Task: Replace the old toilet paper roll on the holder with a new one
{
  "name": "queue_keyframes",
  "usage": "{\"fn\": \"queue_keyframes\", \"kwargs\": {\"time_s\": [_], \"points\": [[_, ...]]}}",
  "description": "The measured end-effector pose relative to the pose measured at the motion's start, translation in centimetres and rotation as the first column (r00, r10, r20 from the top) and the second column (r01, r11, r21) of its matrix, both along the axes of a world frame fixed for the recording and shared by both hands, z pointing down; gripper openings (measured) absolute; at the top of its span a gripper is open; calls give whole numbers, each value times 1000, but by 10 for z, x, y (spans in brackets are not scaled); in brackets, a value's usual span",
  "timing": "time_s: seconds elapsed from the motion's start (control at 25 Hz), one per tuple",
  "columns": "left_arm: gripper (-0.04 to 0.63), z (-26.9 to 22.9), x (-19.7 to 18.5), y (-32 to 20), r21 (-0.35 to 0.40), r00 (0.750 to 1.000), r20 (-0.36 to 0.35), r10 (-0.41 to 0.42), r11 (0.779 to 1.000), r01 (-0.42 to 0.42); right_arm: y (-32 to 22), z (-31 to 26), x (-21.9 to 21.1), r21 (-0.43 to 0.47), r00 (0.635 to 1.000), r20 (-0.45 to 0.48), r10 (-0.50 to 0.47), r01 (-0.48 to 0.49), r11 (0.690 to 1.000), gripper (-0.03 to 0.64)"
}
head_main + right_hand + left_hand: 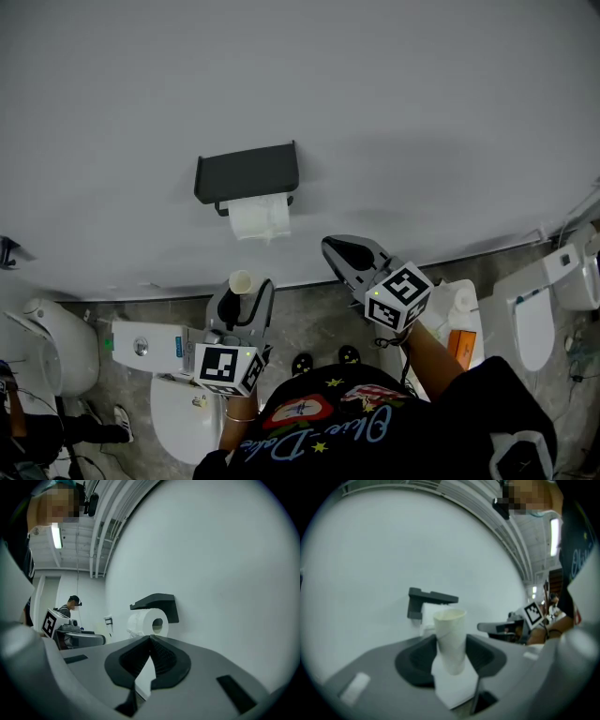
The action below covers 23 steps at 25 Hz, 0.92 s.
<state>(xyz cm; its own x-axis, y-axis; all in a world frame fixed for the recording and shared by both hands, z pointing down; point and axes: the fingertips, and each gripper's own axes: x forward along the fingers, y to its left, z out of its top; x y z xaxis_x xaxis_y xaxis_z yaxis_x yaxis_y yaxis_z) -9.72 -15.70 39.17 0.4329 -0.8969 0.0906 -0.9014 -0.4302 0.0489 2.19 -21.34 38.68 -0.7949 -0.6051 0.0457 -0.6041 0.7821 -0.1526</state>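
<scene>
In the head view the dark holder (246, 172) is fixed to the pale wall (394, 103) at about 11 o'clock from the picture's middle. A full white toilet paper roll (259, 217) sits under its cover, with a short sheet hanging down in front.

The left gripper (246, 292) is at 6 o'clock from the holder and well apart from it. Its jaws are clamped on a bare cardboard tube (241, 281) – the left gripper view shows the tube upright, both dark pads pressing its lower half and its open rim standing above them. The holder lies at roughly 12 o'clock beyond the tube there.

The right gripper (330, 246) is at 4 o'clock from the holder, near the roll but not touching it. Its own view shows the two jaws meeting at their tips with nothing between them, and the roll on the holder at 12 o'clock just past them.

On the floor below, a toilet cistern (145, 349) stands at 9 o'clock from the left gripper's marker cube (228, 367). Another toilet (536, 330) is at 3 o'clock, by the right edge.
</scene>
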Motion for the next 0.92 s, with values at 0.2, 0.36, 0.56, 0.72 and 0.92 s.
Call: {"fn": "queue_keyframes", "kwargs": {"time_s": [0.2,0.36,0.56,0.72,0.92], "points": [[189,1,6,-1,-1,1000,-2,14,1000,-14,5,-4,5,-1,999,33,13,-12,1000,14],[189,1,11,-3,-1,1000,-5,27,1000,-27,8,-6,4,-2,999,46,28,-28,1000,14],[189,3,15,-5,-6,999,-3,38,999,-38,10,-8,3,-10,997,76,32,-31,999,14],[189,3,15,-6,-5,999,-1,41,999,-41,10,-10,4,-12,994,98,46,-45,999,14],[189,2,17,-8,-1,999,-7,44,999,-44,12,-9,-1,0,995,80,51,-51,999,14]]}}
